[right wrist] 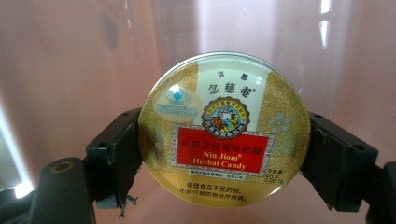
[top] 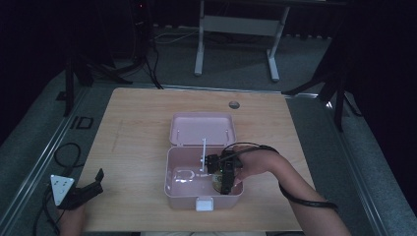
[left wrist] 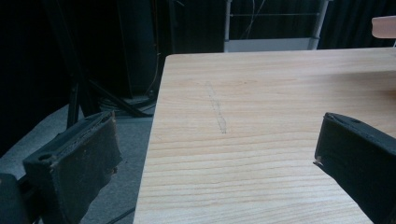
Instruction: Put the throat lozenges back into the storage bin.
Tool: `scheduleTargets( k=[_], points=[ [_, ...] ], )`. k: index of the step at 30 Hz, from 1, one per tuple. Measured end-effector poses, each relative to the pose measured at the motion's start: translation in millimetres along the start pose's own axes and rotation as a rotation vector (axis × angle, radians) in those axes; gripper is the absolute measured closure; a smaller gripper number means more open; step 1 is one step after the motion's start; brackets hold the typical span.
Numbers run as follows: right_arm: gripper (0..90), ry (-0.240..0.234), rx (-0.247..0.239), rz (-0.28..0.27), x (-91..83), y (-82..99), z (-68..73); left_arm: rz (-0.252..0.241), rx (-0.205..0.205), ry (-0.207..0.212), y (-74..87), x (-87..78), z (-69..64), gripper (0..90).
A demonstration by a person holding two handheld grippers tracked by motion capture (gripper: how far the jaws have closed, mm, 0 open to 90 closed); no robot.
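A pink plastic box [top: 172, 189] stands in the middle of the wooden table with its lid [top: 202, 129] swung open at the back. My right gripper [top: 225, 184] reaches down inside the box, shut on a round gold candy tin [right wrist: 224, 127] with a red label; its jaws clamp the tin's two sides against the pink interior [right wrist: 70, 56]. The tin [top: 217, 184] peeks out beside the gripper in the high view. My left gripper [top: 91, 186] hovers open over the table's front left corner, with only bare wood [left wrist: 243, 140] between its jaws.
The table [top: 137, 118] has a cable hole [top: 234, 104] at the back. A white latch [top: 204, 203] sits on the box's front wall. Cables [top: 66, 155] lie on the grey floor to the left. A white desk frame [top: 236, 34] stands behind the table.
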State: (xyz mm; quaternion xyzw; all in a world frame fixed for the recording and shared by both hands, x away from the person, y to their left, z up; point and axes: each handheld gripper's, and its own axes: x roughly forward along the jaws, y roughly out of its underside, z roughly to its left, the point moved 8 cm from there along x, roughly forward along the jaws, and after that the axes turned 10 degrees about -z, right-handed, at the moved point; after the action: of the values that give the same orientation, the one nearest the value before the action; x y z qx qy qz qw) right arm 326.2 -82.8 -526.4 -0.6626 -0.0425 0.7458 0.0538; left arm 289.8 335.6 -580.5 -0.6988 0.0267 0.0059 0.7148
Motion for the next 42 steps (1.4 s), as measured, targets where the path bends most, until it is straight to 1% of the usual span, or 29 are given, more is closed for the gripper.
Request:
scheduleTargets(
  k=[2,8,12,14,16,19,22,23,24,26,27,29,31,32,35,37,39,40,42],
  points=[
    [20.2,-0.011,0.001,-0.010,0.5,-1.4,0.5,0.001,0.002,0.000,0.1,0.1,-0.1,0.4],
    [20.1,0.001,-0.018,0.007,7.7,-2.1,-1.4,0.002,0.000,0.000,0.1,0.2,0.0,0.4],
    [20.1,0.009,-0.027,0.025,14.9,-1.7,-3.1,0.001,-0.001,0.001,0.1,0.1,0.0,0.4],
    [20.1,0.015,-0.050,0.043,19.6,-0.3,-3.3,0.001,-0.001,0.001,0.0,0.0,0.2,0.4],
    [20.1,0.014,-0.053,0.055,23.2,1.6,-2.8,0.001,-0.002,0.001,0.1,0.1,0.3,0.4],
    [20.1,0.006,-0.044,0.044,22.0,1.4,-2.7,0.002,-0.001,0.000,0.1,0.2,0.0,0.4],
    [19.9,0.005,-0.039,0.047,21.4,1.4,-2.6,0.000,-0.001,0.001,0.0,0.1,0.2,0.4],
    [19.7,0.003,-0.031,0.047,21.5,1.5,-2.7,0.001,-0.001,0.001,0.0,0.0,0.2,0.4],
    [19.2,-0.002,-0.009,0.050,21.5,1.8,-2.5,0.000,-0.001,0.000,0.0,0.1,0.1,0.4],
    [16.5,0.001,0.004,0.043,21.3,1.2,-2.9,0.001,0.000,0.000,0.1,0.2,0.0,0.4],
    [15.2,-0.009,0.009,0.039,20.9,0.9,-1.9,0.001,0.000,0.000,0.1,0.1,0.0,0.4],
    [14.7,-0.001,-0.001,0.039,19.7,1.2,-2.8,0.002,0.000,0.000,0.1,0.2,0.0,0.4],
    [14.8,-0.004,-0.002,0.039,19.1,1.4,-2.6,0.001,0.000,0.000,0.1,0.1,0.0,0.4],
    [14.8,-0.006,-0.005,0.035,18.1,1.1,-2.4,0.001,0.000,0.000,0.1,0.1,-0.1,0.4],
    [14.8,0.011,-0.007,0.008,11.4,-0.9,-5.0,0.001,0.000,0.000,0.1,0.1,-0.1,0.4],
    [14.8,0.016,-0.008,-0.030,4.3,-3.7,-6.3,0.000,0.000,0.000,0.0,0.0,-0.1,0.4],
    [12.6,0.005,-0.005,-0.069,-4.9,-5.6,-5.3,0.000,0.000,0.000,0.0,0.1,0.0,0.4],
    [12.5,0.002,-0.010,-0.083,-10.0,-5.5,-4.4,0.001,0.000,0.000,0.0,0.1,-0.1,0.4],
    [12.6,0.017,-0.022,-0.120,-20.9,-5.2,-4.3,0.001,0.002,0.000,0.1,0.0,-0.2,0.4]
  ],
)
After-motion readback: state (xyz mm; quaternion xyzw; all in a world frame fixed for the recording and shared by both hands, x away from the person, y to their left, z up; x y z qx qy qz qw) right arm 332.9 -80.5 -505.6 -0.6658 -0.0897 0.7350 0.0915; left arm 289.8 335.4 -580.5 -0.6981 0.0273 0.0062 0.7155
